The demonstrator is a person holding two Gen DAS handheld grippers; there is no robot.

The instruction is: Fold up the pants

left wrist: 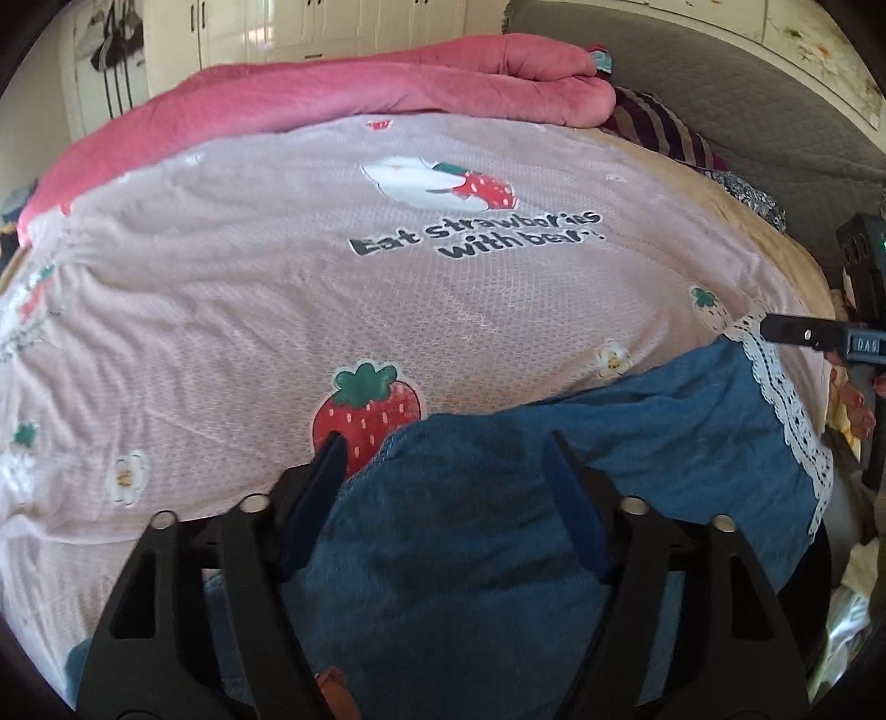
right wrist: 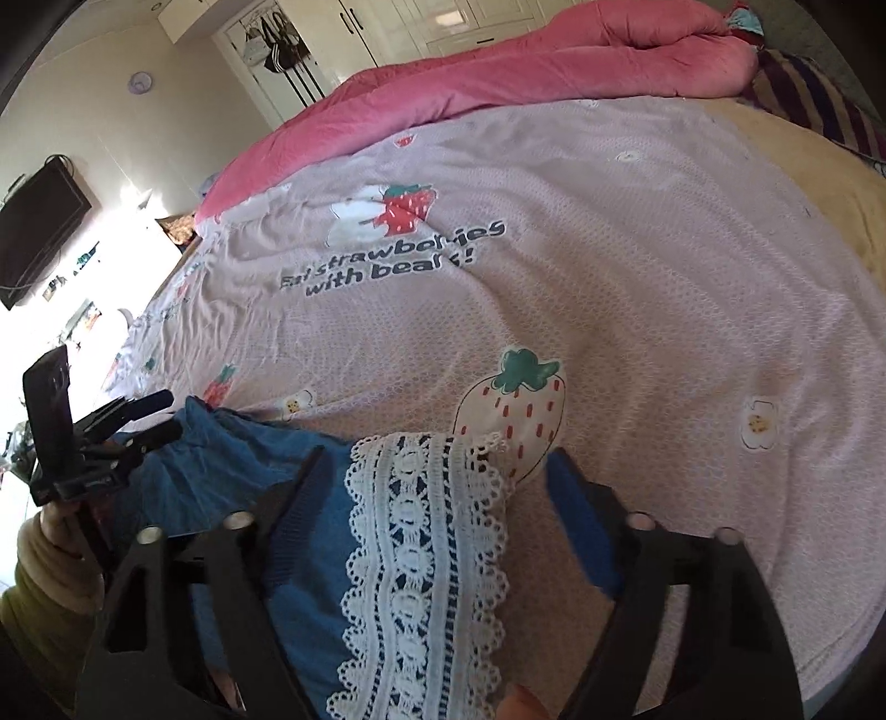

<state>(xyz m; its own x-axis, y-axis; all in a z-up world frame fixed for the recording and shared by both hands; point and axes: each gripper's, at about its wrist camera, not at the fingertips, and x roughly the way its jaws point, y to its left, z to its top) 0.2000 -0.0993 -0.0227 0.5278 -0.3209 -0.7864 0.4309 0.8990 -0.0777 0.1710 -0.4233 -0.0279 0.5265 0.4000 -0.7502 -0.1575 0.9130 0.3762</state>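
Observation:
The pants [left wrist: 581,498] are blue denim with a white lace hem [left wrist: 786,410] and lie on the near edge of a pink strawberry-print bedspread [left wrist: 332,277]. My left gripper [left wrist: 446,443] is open, its jaws wide apart over the blue fabric. In the right wrist view the lace hem [right wrist: 426,543] lies between the wide-apart jaws of my right gripper [right wrist: 437,459], which is open. The blue cloth [right wrist: 232,471] runs left to the left gripper [right wrist: 160,415]. The right gripper's tip [left wrist: 797,332] shows at the right in the left wrist view.
A rolled pink quilt [left wrist: 332,94] lies along the far side of the bed, with a striped pillow [left wrist: 659,127] and grey headboard [left wrist: 720,72] at the far right. White wardrobes [right wrist: 443,22] and a wall television [right wrist: 39,232] stand beyond.

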